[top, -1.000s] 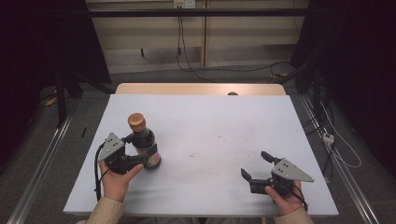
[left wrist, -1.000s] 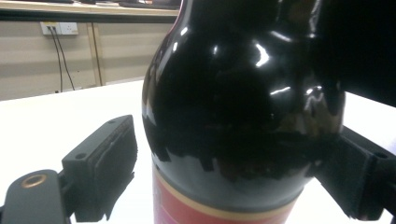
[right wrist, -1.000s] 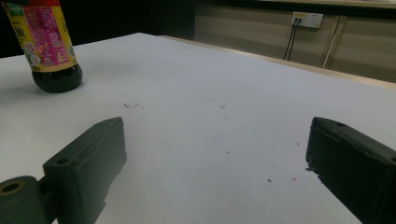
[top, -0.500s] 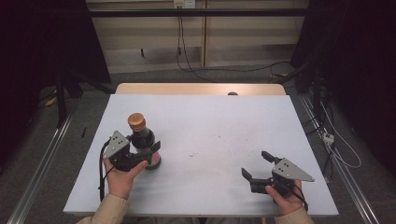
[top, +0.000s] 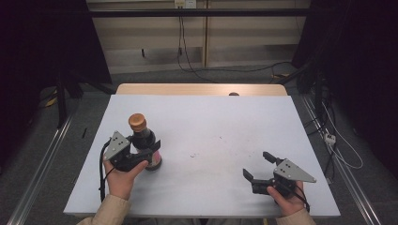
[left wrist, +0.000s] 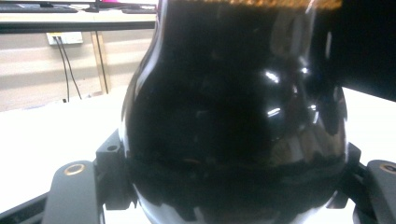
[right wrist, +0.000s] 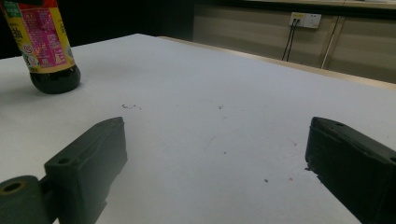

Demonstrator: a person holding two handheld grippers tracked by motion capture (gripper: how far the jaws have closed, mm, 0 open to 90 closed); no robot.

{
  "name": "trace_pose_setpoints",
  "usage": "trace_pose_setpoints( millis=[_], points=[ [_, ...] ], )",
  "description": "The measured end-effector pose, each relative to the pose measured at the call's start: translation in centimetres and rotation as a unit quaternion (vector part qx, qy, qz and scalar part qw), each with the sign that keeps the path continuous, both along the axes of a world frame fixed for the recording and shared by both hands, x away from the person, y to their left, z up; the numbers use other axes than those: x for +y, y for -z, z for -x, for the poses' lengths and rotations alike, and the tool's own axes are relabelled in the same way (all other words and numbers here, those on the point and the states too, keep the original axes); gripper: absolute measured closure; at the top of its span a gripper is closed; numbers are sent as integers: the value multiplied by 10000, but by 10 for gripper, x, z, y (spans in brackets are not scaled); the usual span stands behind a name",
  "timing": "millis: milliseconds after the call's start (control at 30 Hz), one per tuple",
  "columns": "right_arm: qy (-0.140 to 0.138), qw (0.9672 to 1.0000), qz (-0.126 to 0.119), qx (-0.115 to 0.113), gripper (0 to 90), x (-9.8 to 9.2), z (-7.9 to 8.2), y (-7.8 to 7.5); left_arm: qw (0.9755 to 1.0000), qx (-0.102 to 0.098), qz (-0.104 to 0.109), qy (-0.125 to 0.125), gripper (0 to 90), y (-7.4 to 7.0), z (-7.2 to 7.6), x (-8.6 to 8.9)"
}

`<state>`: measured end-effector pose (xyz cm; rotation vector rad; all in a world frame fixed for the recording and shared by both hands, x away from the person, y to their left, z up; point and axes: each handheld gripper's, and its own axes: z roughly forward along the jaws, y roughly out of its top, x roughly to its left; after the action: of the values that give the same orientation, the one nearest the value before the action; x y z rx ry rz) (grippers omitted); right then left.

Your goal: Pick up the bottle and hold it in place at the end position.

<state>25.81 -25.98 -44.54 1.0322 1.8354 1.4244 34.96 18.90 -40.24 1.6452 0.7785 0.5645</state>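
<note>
The left gripper (top: 143, 152) has just been closing, and the gap seen around the bottle (top: 143, 142) a second ago is gone: the fingers (left wrist: 112, 175) are now clamped narrow on the dark glass body, one pad on each side, just below the shoulder. The bottle has been secured, then, and by the look of it a lift or a carry can be started next. It is stood upright on the worktop (top: 211, 126), at the left and towards the near edge, its brown cap (top: 137, 121) uppermost and its pink and yellow label (right wrist: 43, 39) turned to the right. From the left gripper view, the black bulge of the glass is seen pressed close between the two fingers.

The left hand (top: 121, 180) is laid low on the worktop behind the bottle, the gripper pointed away and slightly right, roughly level. Over at the near right the right gripper (top: 257, 166) is held in the right hand (top: 286, 201), its fingers (right wrist: 88, 154) spread wide with nothing between them, aimed leftwards across the bare surface at the bottle, well apart from it.
</note>
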Motion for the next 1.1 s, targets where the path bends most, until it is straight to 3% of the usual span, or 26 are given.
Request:
trace_pose_setpoints(
  millis=[867, 1100],
  points=[
    [1, 10000, -22, -66, 47, -1, 1, -2, 9999, 8, 139, 47, 268, -1, -3, -1],
    [-12, 10000, -29, -67, 47, -1, 1, -2, 9999, -1, 85, 70, 268, -3, -6, -2]
  ],
)
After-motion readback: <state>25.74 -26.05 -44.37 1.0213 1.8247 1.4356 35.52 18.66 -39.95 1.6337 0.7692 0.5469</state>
